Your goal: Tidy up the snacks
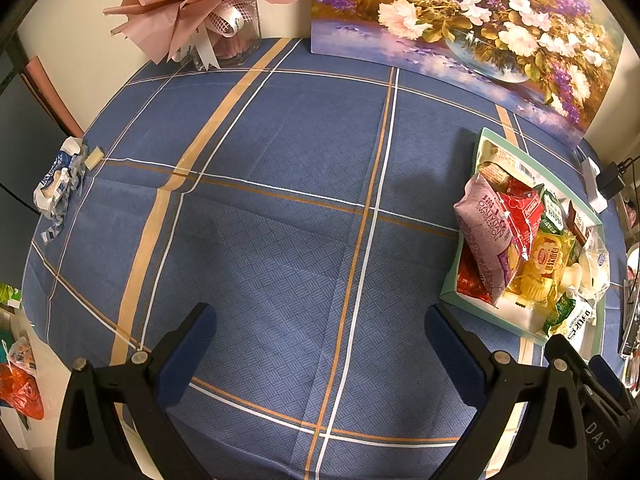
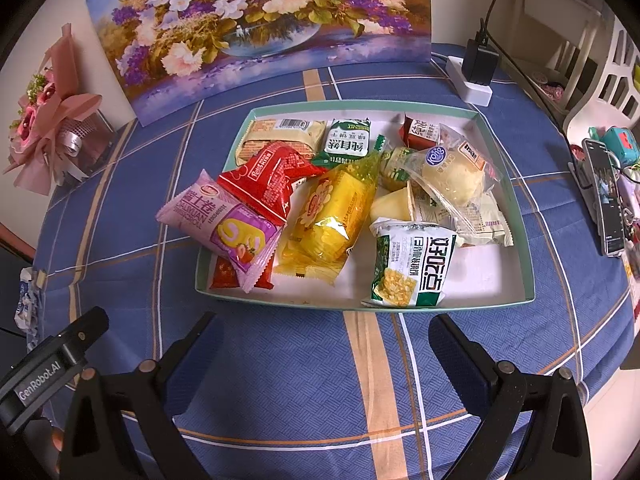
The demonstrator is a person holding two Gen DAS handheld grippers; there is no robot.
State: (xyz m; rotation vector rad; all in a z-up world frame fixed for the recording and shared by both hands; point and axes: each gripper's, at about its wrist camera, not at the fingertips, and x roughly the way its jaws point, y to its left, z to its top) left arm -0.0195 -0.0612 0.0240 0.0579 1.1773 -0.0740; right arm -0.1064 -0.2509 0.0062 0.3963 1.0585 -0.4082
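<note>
While both claws hover with nothing between their fingers, the worktop [image 2: 280,380], covered by a blue cloth with white and tan stripes, fills most of each view. A flower painting [image 2: 260,20] stands propped at the worktop's far edge; a pink wrapped bouquet [image 1: 192,4] in a glass vase stands at the far left corner. The shallow green-rimmed tray [image 2: 528,240] lies toward the right side of the worktop, in front of the painting, and holds all the snack packets. A pink roll-cake packet [image 2: 220,228] rests tilted over the tray's left wall, overhanging the cloth, with a red packet [image 2: 272,180] just behind it. A yellow cake packet [image 2: 332,216] lies diagonally in the tray's middle. A green-and-white packet [image 2: 412,268] leans on the tray's near wall. A clear-wrapped pale bun [image 2: 456,172] sits on other packets near the right wall; smaller green, beige and brown packets line the far wall. A white power strip [image 2: 468,76] with a black plug lies at the far right corner, and a phone [image 2: 608,196] stands at the right edge. Crumpled blue-and-white wrapper [image 1: 60,180] lies at the left edge. The left claw [image 1: 320,360] is spread wide above bare cloth left of the tray; the right claw [image 2: 324,360] is likewise spread wide, just short of the tray's near wall.
</note>
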